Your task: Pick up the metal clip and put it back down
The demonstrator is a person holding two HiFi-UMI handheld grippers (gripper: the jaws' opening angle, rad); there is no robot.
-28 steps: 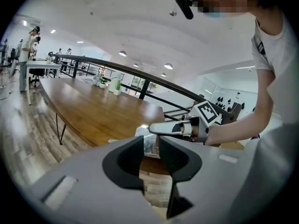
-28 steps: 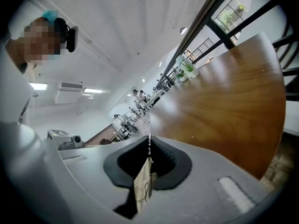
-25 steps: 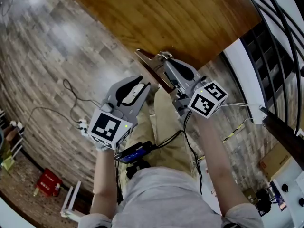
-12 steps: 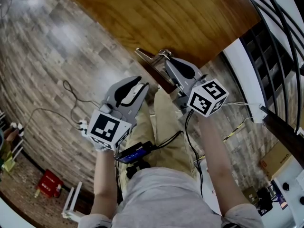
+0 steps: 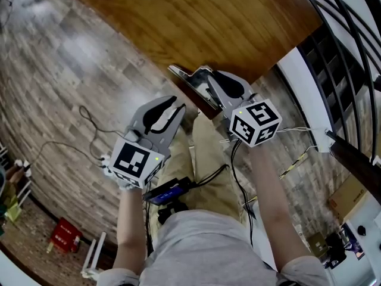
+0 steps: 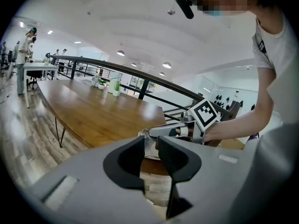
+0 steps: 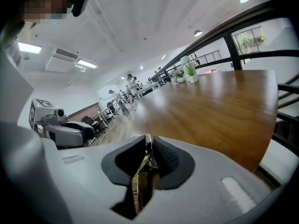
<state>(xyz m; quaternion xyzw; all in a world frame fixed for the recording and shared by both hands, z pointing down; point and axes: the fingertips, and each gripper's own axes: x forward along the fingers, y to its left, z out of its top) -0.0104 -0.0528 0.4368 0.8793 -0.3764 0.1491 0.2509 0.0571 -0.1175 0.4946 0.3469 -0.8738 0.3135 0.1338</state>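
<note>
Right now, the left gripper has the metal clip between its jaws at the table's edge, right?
No, the right gripper has the metal clip between its jaws, which have just been opening, at the table's edge. The right gripper view shows it. The left gripper is empty.

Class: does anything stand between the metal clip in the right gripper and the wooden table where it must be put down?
Nothing visible does. The metal clip sits between the jaws of the right gripper, which have just been opening. It is right at the near edge of the wooden table.
</note>
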